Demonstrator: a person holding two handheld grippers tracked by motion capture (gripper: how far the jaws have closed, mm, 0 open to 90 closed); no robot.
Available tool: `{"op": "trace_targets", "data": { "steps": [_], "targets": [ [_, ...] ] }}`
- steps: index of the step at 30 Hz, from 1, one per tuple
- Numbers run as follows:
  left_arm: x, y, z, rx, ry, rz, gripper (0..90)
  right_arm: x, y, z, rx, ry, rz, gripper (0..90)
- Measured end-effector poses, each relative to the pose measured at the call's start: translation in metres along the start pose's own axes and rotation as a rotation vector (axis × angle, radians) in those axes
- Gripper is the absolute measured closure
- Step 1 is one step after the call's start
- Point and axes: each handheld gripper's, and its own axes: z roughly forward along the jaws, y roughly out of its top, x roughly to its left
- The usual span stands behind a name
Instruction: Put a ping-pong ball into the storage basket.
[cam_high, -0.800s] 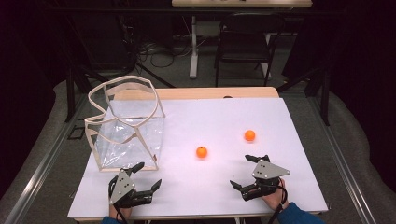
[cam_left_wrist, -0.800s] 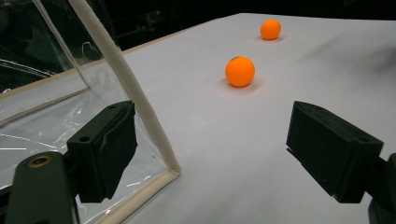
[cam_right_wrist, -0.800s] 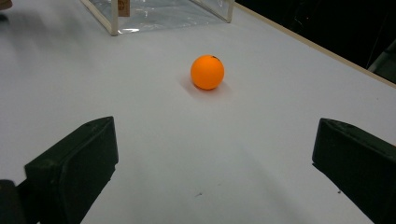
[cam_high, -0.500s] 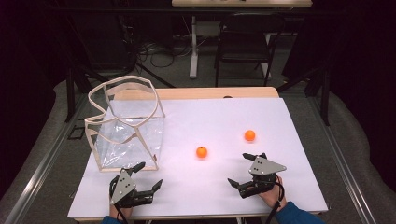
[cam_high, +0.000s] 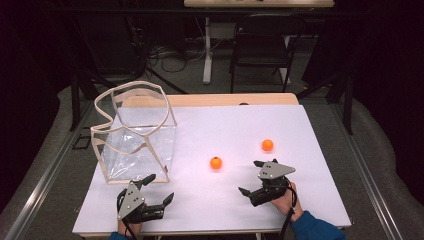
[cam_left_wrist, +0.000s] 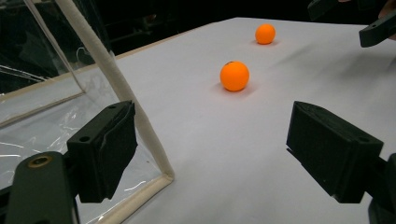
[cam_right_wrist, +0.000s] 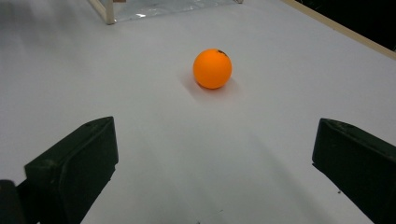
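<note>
Only the right gripper has shifted since the earlier high view, sliding a little left and toward the near edge of the white table, and it now lines up on the nearer orange ball. Everything else sits where it was.

Starting at the left: the clear bag with its pale taped frame stands on the table's left side, mouth up. Just in front of it hovers the left gripper, jaws spread wide and nothing between them. In the left gripper view the bag's near corner lies just inside its left-hand jaw, and the nearer ball sits ahead of the gap, well beyond the tips, with the farther orange ball behind it.

Moving right: the nearer ball rests alone on the table, clear of both grippers. In the right gripper view it sits ahead, centred between the two black jaws but some way past their tips, touching neither. Those jaws stand fully apart and empty.

Further right, the farther ball lies beyond the right gripper, off to the outer side of its jaws.
</note>
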Motion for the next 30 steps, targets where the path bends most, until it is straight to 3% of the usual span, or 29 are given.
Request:
{"op": "trace_targets", "data": {
  "steps": [13, 30],
  "targets": [
    [0.001, -0.001, 0.003, 0.003, 0.002, -0.005, 16.0, -0.002, 0.022, 0.013, 0.044, 0.033, -0.034, 0.0],
    [0.001, -0.001, 0.003, 0.003, 0.008, 0.003, 16.0, -0.01, 0.042, 0.032, 0.108, 0.059, -0.033, 0.0]
  ]
}}
